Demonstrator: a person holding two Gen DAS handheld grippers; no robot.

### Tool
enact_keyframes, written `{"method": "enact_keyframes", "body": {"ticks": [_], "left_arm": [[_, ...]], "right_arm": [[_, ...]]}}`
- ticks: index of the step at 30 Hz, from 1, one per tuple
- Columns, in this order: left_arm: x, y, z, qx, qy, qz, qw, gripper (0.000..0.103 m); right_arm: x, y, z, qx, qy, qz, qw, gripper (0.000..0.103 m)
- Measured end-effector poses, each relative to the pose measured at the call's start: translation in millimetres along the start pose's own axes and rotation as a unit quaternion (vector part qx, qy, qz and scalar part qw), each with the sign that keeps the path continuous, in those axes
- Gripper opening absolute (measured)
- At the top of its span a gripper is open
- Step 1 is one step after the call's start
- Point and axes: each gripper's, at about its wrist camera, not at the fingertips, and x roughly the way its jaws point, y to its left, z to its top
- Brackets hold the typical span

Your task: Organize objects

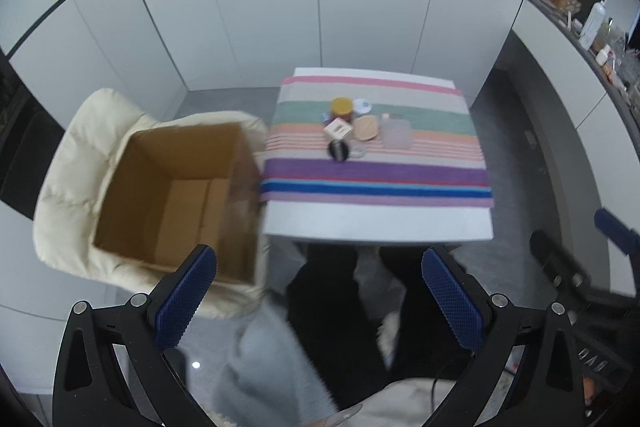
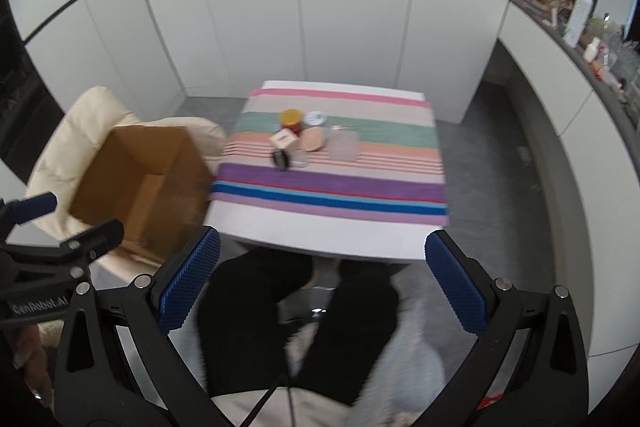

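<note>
A cluster of small items sits mid-table on a striped cloth point(image 1: 376, 171): a yellow-lidded jar point(image 1: 342, 107), a white round tin point(image 1: 362, 105), a small tan box point(image 1: 337, 129), a peach compact point(image 1: 365, 128), a frosted clear container point(image 1: 396, 133) and a black round item point(image 1: 338, 149). The same jar point(image 2: 291, 119) and frosted container point(image 2: 343, 145) show in the right wrist view. An open cardboard box point(image 1: 180, 195) stands left of the table. My left gripper point(image 1: 320, 295) and right gripper point(image 2: 322, 279) are both open, empty, held well short of the table.
The cardboard box rests on a cream padded chair point(image 1: 72, 163). A person's dark-clad legs point(image 1: 344, 307) lie below both grippers. White cabinet doors point(image 1: 280, 7) stand behind the table. A cluttered shelf point(image 1: 592, 31) runs along the right wall.
</note>
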Motion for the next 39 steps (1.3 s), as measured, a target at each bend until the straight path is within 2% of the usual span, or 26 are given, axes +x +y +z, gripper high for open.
{"method": "enact_keyframes", "body": {"ticks": [4,7,9,13,18,21,24,29,39], "left_arm": [[24.4,-9.2,18.7,-0.032,-0.019,-0.017,0.9992,0.103],[48.7,-7.3,32.9,-0.067,-0.043,-0.012,0.9967,0.103],[68.9,-3.7,41.0,-0.08,-0.052,-0.004,0.9954,0.103],[110.0,3.1,50.7,-0.09,-0.05,0.009,0.9946,0.102],[159.8,7.1,56.5,-0.088,-0.037,-0.001,0.9955,0.102],[197.9,7.6,58.3,-0.085,-0.022,0.004,0.9962,0.102],[241.6,5.7,59.5,-0.075,-0.011,0.008,0.9971,0.102],[307.4,2.4,64.5,-0.062,0.012,0.01,0.998,0.102],[434.3,6.0,80.4,-0.088,0.054,-0.01,0.9946,0.102]], "right_arm": [[21.6,-25.4,4.0,0.003,-0.006,-0.025,1.0,0.103],[43.1,-41.9,9.1,0.02,-0.006,-0.038,0.999,0.103],[57.7,-51.2,13.3,0.026,-0.024,-0.045,0.998,0.103],[78.4,-60.8,20.2,0.037,-0.068,-0.043,0.996,0.103],[122.7,-60.0,31.5,0.035,-0.082,-0.05,0.995,0.103],[160.0,-60.1,39.8,0.036,-0.054,-0.035,0.997,0.103],[201.0,-66.0,45.4,0.057,-0.037,0.002,0.998,0.103],[264.3,-66.2,54.3,0.065,-0.02,-0.006,0.998,0.103],[412.0,-53.4,67.1,0.057,0.026,0.029,0.998,0.103]]}}
